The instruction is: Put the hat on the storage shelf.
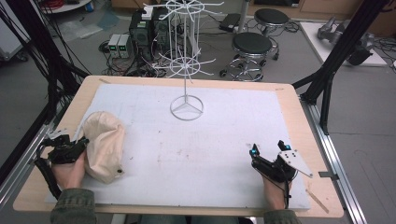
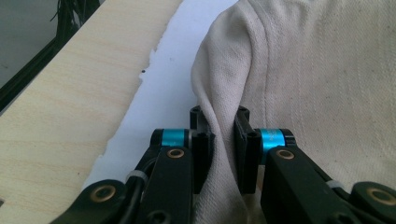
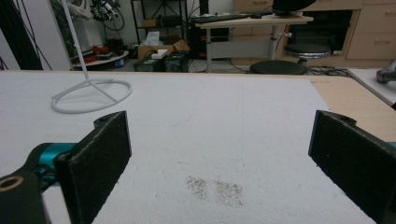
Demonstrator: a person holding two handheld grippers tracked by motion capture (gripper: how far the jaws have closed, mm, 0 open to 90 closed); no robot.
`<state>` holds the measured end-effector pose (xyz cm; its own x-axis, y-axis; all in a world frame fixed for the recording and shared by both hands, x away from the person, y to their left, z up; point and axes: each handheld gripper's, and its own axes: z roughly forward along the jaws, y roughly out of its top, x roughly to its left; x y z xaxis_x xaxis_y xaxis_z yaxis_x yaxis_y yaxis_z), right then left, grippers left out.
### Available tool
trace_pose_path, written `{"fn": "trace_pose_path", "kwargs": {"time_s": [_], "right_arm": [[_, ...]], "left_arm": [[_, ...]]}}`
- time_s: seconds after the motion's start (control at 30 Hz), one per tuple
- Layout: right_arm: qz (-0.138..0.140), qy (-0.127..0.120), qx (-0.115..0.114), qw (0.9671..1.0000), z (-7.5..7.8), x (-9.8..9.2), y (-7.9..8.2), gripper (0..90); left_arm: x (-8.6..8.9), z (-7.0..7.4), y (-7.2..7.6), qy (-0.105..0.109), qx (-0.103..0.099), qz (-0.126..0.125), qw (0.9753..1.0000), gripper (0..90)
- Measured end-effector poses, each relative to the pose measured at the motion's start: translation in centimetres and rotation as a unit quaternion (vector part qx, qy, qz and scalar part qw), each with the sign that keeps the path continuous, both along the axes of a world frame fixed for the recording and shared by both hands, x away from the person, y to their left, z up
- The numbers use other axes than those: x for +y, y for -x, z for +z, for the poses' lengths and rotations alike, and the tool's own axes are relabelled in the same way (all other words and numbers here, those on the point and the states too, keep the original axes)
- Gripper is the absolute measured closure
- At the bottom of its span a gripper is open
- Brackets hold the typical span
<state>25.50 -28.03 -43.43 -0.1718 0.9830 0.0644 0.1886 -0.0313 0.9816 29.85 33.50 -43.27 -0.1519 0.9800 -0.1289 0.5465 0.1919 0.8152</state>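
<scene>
A cream cloth cap [image 1: 103, 142] lies on the white mat at the table's left side. My left gripper [image 1: 79, 144] sits at the cap's left edge and is shut on a fold of its fabric; in the left gripper view the cap [image 2: 303, 74] bulges up and to the right while the left gripper [image 2: 223, 140] pinches the fold between both jaws. My right gripper [image 1: 268, 151] rests low on the mat near the front right, open, with nothing between its wide-spread jaws [image 3: 219, 154]. A white wire rack [image 1: 187, 65] stands on its ring base at the mat's back centre.
The white mat [image 1: 196, 144] covers most of the wooden table [image 1: 299, 107]. The rack's ring base [image 3: 91, 95] lies far left ahead of the right gripper. Behind the table are stools [image 1: 252, 46], computer boxes and cables on the floor. Black frame posts flank both sides.
</scene>
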Motion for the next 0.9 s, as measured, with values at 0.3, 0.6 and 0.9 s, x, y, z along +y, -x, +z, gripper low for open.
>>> {"fn": "trace_pose_path", "kwargs": {"time_s": [0.3, 0.6, 0.9], "right_arm": [[0.000, 0.000, -0.001, 1.0000, 0.0, 0.0, 0.0, 4.9], [-0.001, -0.001, -0.003, 1.0000, 0.0, -0.1, 0.0, 4.9], [0.002, 0.001, -0.004, 1.0000, 0.0, -0.1, 0.0, 4.9]], "left_arm": [[-0.5, 0.6, 0.3, -0.002, -0.029, -0.015, 0.9995, 80.2], [-1.0, 1.9, 0.8, 0.027, -0.087, -0.057, 0.9942, 80.2], [-1.9, 4.2, 1.7, 0.080, -0.153, -0.104, 0.9795, 80.2]]}}
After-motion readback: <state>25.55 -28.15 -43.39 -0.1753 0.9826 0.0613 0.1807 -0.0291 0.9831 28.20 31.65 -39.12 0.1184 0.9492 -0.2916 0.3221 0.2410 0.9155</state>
